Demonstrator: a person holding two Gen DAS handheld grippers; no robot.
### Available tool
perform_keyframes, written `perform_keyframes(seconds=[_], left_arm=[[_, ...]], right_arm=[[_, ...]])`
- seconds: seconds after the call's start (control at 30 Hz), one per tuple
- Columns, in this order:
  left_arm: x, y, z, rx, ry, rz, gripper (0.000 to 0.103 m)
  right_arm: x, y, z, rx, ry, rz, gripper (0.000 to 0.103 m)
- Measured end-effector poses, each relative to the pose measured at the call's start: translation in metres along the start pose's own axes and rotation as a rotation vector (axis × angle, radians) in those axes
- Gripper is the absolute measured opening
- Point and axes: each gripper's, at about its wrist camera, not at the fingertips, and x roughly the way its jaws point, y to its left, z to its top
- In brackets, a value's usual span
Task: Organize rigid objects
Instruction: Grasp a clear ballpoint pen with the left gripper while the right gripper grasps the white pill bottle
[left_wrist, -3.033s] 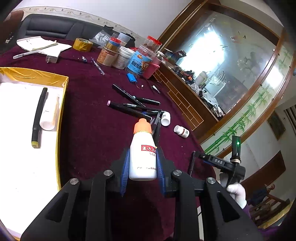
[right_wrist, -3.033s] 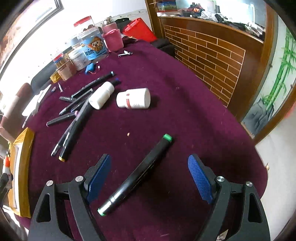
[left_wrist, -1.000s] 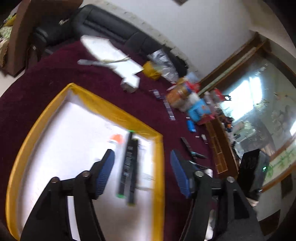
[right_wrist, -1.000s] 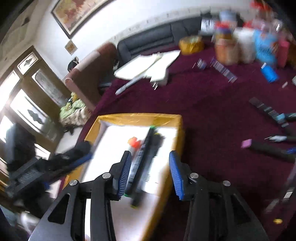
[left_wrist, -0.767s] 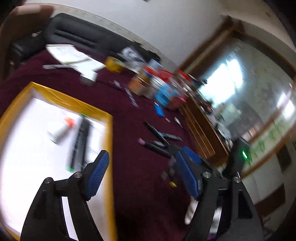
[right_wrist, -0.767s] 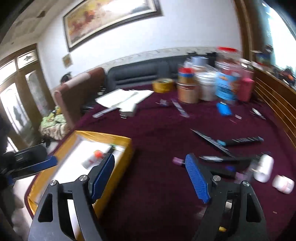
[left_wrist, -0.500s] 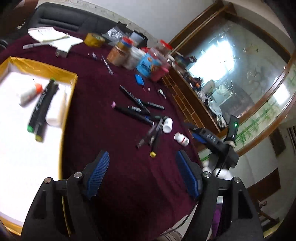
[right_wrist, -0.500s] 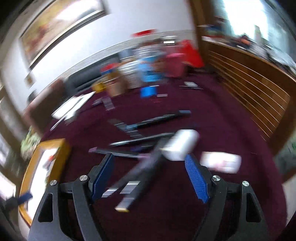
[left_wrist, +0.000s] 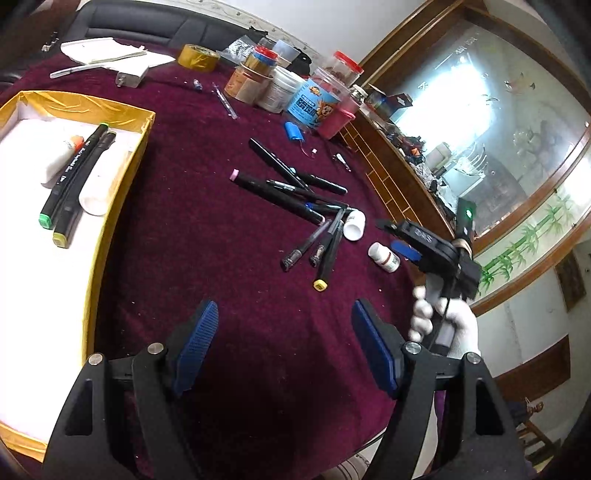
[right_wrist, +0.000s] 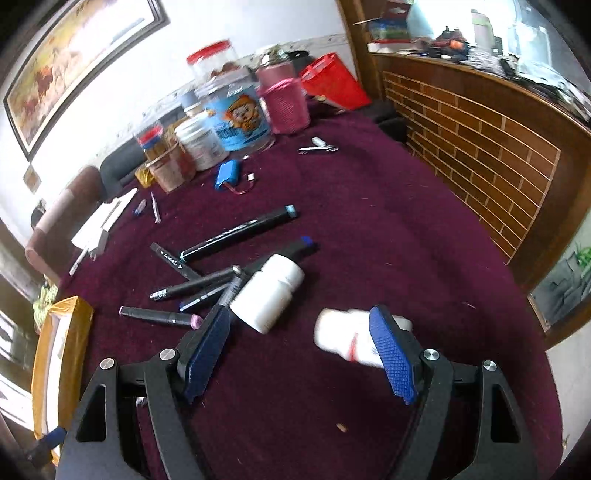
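White bottles (right_wrist: 266, 298), black markers (left_wrist: 277, 194) on maroon cloth, left tongs (left_wrist: 282, 345) and right tongs (right_wrist: 301, 356) spread, empty.

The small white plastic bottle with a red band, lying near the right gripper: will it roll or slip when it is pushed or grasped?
The small white plastic bottle with a red band lies on its round side, so a push probably rolls it. The dark red velvet-like tablecloth may slow that. Its smooth plastic looks stiff, yet could slip between pads.
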Motion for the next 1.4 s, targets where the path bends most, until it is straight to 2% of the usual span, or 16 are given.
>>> perform_keyframes(seconds=[0.13, 0.23, 0.3, 0.4, 0.53, 0.63, 0.67, 0.73, 0.77, 0.8, 0.9, 1.03, 1.13, 1.17, 1.2, 1.4], left_arm=[[-0.003, -0.003, 0.001, 0.033, -0.021, 0.017, 0.074], [-0.003, -0.008, -0.001, 0.069, -0.025, 0.017, 0.074], [-0.002, -0.01, -0.002, 0.089, -0.019, 0.02, 0.074], [0.002, -0.011, -0.003, 0.107, -0.004, 0.019, 0.074], [0.014, -0.018, 0.001, 0.143, 0.031, 0.007, 0.074], [0.032, -0.036, 0.007, 0.242, 0.047, 0.041, 0.074], [0.042, -0.045, 0.009, 0.305, 0.052, 0.069, 0.072], [0.06, -0.059, 0.012, 0.403, 0.062, 0.108, 0.05], [0.071, -0.064, 0.014, 0.44, 0.079, 0.127, 0.046], [0.083, -0.068, 0.018, 0.471, 0.102, 0.13, 0.043], [0.111, -0.07, 0.023, 0.512, 0.165, 0.147, 0.043], [0.14, -0.07, 0.024, 0.53, 0.231, 0.158, 0.043], [0.152, -0.075, 0.028, 0.54, 0.216, 0.143, 0.042], [0.154, -0.077, 0.031, 0.536, 0.212, 0.141, 0.034], [0.156, -0.076, 0.032, 0.527, 0.214, 0.137, 0.006], [0.132, -0.061, 0.018, 0.533, 0.207, 0.139, 0.004]], right_arm=[[0.025, 0.022, 0.011, -0.022, 0.049, -0.004, 0.067], [0.046, 0.033, 0.017, -0.022, 0.098, -0.015, 0.055], [0.059, 0.035, 0.017, 0.001, 0.129, -0.009, 0.039], [0.068, 0.031, 0.013, 0.031, 0.154, 0.011, 0.037], [0.056, 0.018, -0.001, 0.097, 0.111, 0.075, 0.035], [0.045, 0.016, -0.018, 0.097, 0.055, 0.11, 0.035], [0.044, 0.015, -0.022, 0.094, 0.038, 0.122, 0.035], [0.045, 0.013, -0.029, 0.099, 0.013, 0.155, 0.035], [0.045, 0.012, -0.031, 0.107, -0.003, 0.169, 0.035], [0.044, 0.01, -0.031, 0.114, -0.001, 0.176, 0.035], [0.045, 0.005, -0.03, 0.144, 0.001, 0.214, 0.035], [0.046, 0.0, -0.03, 0.165, 0.004, 0.247, 0.035], [0.046, 0.0, -0.03, 0.167, 0.005, 0.256, 0.035], [0.046, 0.0, -0.03, 0.167, 0.006, 0.258, 0.035], [0.047, -0.001, -0.03, 0.167, 0.006, 0.261, 0.035], [0.046, -0.004, -0.03, 0.177, 0.007, 0.275, 0.035]])
